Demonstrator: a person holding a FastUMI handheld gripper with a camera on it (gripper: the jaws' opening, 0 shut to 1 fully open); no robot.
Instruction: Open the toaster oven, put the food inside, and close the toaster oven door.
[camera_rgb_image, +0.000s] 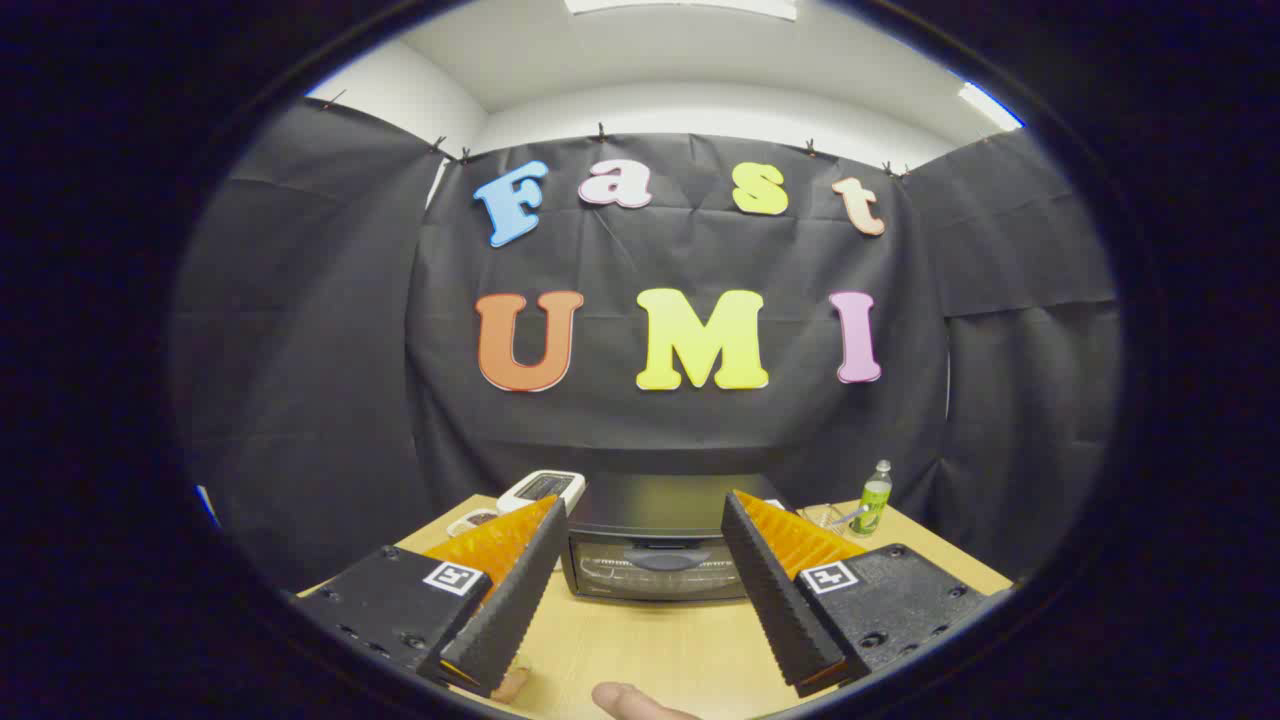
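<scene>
A black toaster oven (655, 545) stands on the wooden table (650, 650), its glass door shut and its handle across the top of the door. My gripper (645, 520) is open, fingers spread wide, and holds nothing. The oven sits ahead of the fingers, framed between their tips. The left finger (510, 590) and the right finger (775, 590) hang above the table, short of the oven. No food can be made out.
A white device (540, 490) lies behind the oven on its left. A green bottle (873, 500) stands to the right, beside a clear glass item (825, 517). A person's fingertips (625, 700) rest on the table's near edge.
</scene>
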